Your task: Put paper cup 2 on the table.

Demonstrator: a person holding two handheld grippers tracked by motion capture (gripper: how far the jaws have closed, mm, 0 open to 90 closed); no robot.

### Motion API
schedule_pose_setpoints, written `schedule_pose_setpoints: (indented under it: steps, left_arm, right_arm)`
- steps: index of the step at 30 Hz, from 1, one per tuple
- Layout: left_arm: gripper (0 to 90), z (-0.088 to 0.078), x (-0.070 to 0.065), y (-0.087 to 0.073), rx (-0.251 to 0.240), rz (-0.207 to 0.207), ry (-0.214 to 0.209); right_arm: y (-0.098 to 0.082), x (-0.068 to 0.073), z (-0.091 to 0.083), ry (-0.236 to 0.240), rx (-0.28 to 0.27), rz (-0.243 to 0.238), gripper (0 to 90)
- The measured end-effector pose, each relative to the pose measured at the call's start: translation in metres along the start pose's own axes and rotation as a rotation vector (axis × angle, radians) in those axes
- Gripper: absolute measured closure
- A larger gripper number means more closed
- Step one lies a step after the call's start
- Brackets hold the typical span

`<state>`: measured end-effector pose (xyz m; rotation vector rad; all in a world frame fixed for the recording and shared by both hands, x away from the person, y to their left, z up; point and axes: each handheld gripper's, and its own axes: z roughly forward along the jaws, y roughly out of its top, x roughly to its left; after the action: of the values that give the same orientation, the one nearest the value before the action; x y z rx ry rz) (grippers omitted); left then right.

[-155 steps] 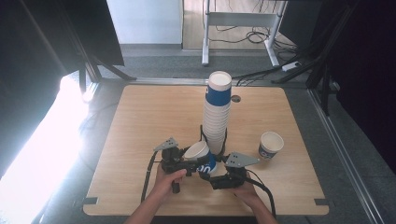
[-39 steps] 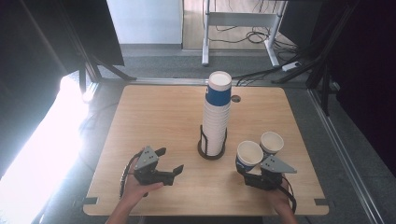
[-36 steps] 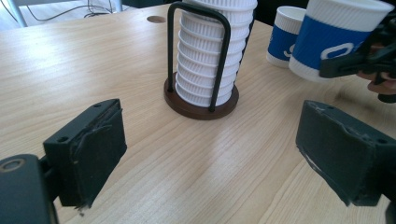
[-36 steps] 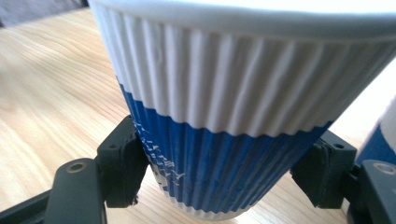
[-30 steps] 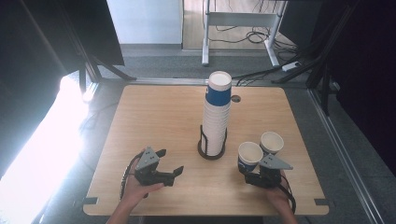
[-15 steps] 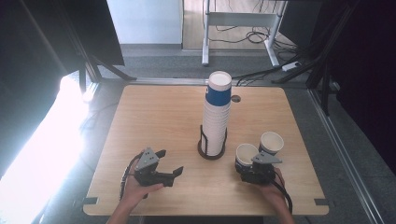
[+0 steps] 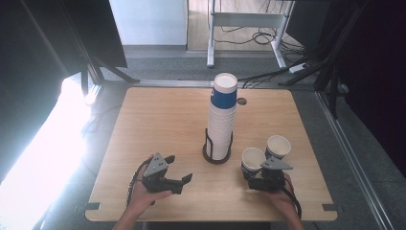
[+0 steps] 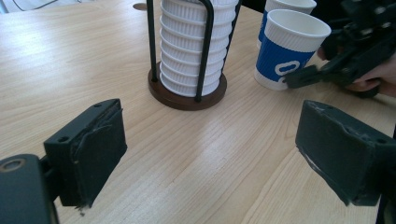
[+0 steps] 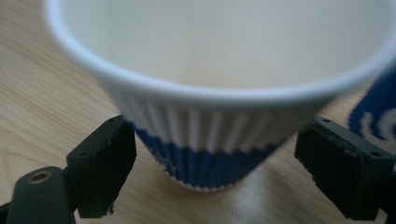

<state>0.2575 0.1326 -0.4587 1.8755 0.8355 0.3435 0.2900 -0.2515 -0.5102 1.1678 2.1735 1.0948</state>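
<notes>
A white paper cup with a blue band stands upright on the wooden table, right of the cup stack. My right gripper is open around its lower part. Its jaws have just been opening, and in the right gripper view the cup sits between the pads with a small gap on each side. My left gripper rests low at the front left, open and empty, facing the stack and the cup.
A tall stack of white cups, topped by a blue-banded one, stands in a black wire holder on a round base at mid table. A second blue-banded cup stands just behind and right of the first. A small hole lies near the far edge.
The right gripper's jaws have spread away from the cup, which stays standing beside the second cup. The right hand has shifted only slightly. The left gripper has not moved.
</notes>
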Motion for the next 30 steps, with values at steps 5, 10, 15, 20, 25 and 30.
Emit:
schedule_pose_setpoints:
  steps: [5,10,15,20,25,30]
  left_arm:
    - [8.5,0.002,0.000,0.001,-0.001,0.005,-0.013]
    - [8.6,0.004,0.000,0.003,-0.003,0.012,-0.026]
    - [8.6,0.003,-0.001,0.005,-0.010,0.016,-0.032]
    - [8.6,0.004,-0.001,0.003,-0.003,0.016,-0.026]
    - [8.5,0.003,0.001,-0.003,0.007,0.000,-0.007]
    - [8.6,-0.001,0.003,-0.008,0.002,-0.010,0.018]
  right_arm:
    - [-0.001,0.001,-0.022,0.004,-0.077,0.024,13.2]
    - [0.002,0.005,-0.046,0.021,-0.152,0.044,13.4]
    - [0.015,0.016,-0.074,0.044,-0.246,0.017,13.7]
    - [0.030,0.036,-0.087,0.115,-0.304,-0.020,18.0]
    - [0.040,0.061,-0.072,0.224,-0.311,-0.035,27.8]
    - [0.043,0.088,-0.040,0.317,-0.217,-0.088,30.7]
